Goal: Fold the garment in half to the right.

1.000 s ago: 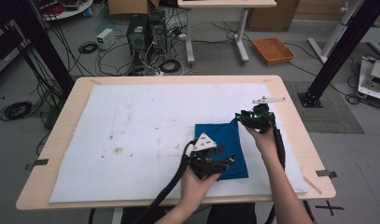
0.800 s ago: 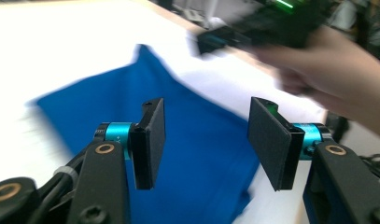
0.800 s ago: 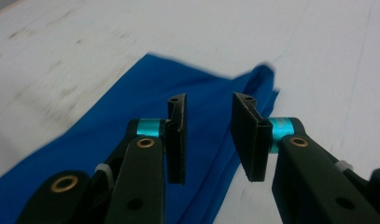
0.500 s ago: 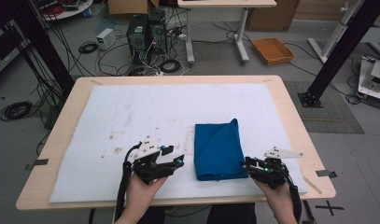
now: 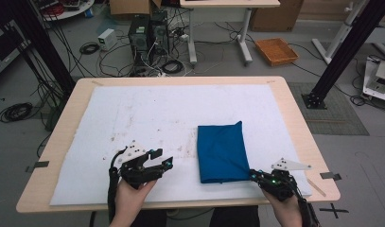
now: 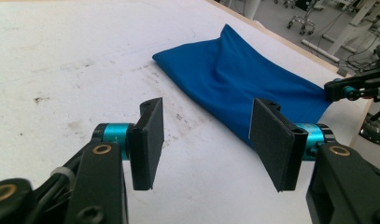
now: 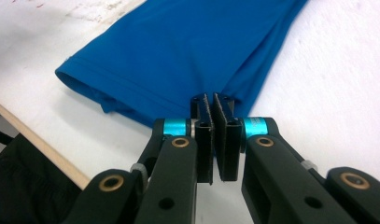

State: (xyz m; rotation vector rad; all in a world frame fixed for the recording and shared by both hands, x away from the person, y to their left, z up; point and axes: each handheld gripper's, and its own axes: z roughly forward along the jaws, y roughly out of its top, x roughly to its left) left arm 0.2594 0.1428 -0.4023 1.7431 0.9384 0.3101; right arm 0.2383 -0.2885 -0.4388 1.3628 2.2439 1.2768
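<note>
A blue cloth (image 5: 221, 151) lies folded into a tall rectangle on the white mat (image 5: 157, 113), right of centre. In the left gripper view the cloth (image 6: 243, 79) stretches away past the right jaw. My left gripper (image 5: 164, 161) is held near the front edge, left of the cloth and apart from it; it (image 6: 206, 140) is open with nothing between the jaws. My right gripper (image 5: 252, 175) sits at the cloth's near right corner. Its jaws (image 7: 211, 105) are shut, tips at the edge of the cloth (image 7: 187, 51), and it shows at the corner as the right gripper (image 6: 334, 88).
The mat covers most of the wooden table (image 5: 294, 109), and its left half is bare apart from faint brown stains (image 5: 117, 137). The table's front edge runs just behind both hands. Cables, computers and an orange tray (image 5: 275, 49) are on the floor beyond.
A second ago both grippers were over the cloth. They pulled back toward the front edge, the left one moving left and off the cloth. The cloth now lies flat and still.
</note>
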